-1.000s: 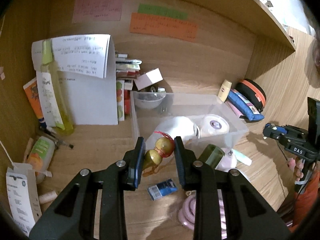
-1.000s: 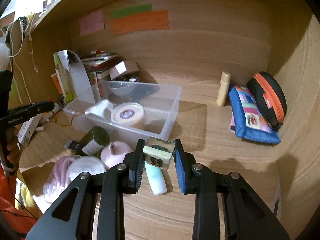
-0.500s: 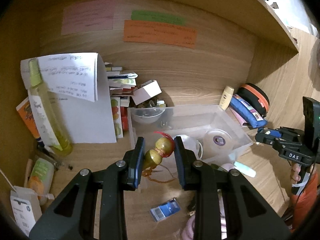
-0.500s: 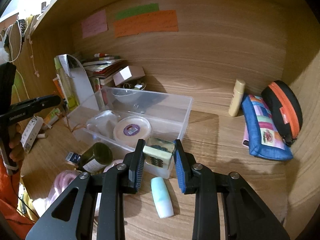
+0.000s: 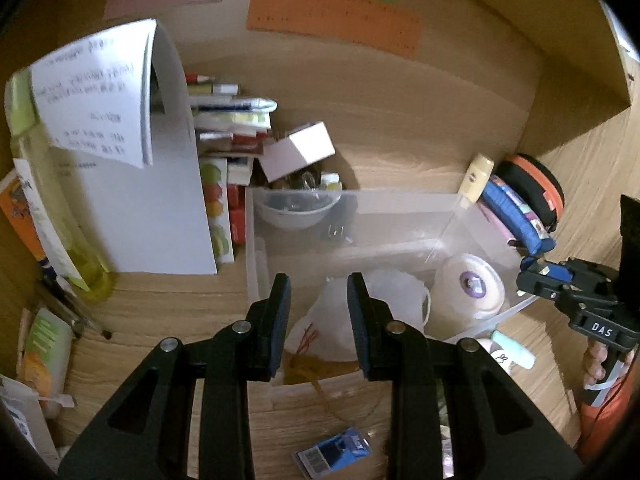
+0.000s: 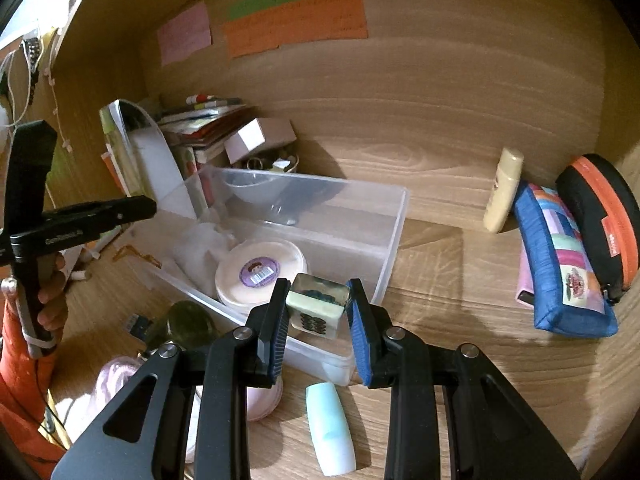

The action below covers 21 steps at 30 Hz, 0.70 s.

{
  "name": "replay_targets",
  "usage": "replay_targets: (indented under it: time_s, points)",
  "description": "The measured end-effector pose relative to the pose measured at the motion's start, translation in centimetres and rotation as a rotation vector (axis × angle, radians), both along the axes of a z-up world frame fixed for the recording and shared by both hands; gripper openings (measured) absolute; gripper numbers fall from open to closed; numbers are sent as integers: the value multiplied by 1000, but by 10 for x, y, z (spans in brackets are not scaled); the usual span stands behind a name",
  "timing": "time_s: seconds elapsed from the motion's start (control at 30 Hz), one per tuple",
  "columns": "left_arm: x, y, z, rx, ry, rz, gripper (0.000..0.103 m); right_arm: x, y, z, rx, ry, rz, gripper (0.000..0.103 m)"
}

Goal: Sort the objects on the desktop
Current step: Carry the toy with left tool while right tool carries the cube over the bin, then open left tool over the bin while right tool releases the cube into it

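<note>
right gripper (image 6: 318, 312) clamped on pale green mahjong tile (image 6: 316, 310) over clear plastic bin (image 6: 394, 216); left gripper (image 5: 316, 312) fingers narrow, nothing visibly gripped, above same bin.

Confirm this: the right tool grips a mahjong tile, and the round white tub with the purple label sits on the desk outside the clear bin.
One point is wrong: the round white tub sits inside the clear bin, not on the desk outside it, as the right wrist view shows. The rest stands: the right tool grips the mahjong tile.
</note>
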<state>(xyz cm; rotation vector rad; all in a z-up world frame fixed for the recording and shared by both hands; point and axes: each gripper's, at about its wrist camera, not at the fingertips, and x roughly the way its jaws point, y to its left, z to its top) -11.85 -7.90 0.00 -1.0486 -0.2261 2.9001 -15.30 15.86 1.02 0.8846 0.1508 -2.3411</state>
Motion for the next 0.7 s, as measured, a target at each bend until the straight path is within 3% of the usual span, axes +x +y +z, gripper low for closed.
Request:
replay_targets:
  time_s: [0.57,0.7]
  points:
    - [-6,6,-10,9,-31,-44,29,-1,-8,-6,32,4,5,26]
    - [-2,8,-6,2,-11,-41,40,0,-9,-5,31,6,8,30]
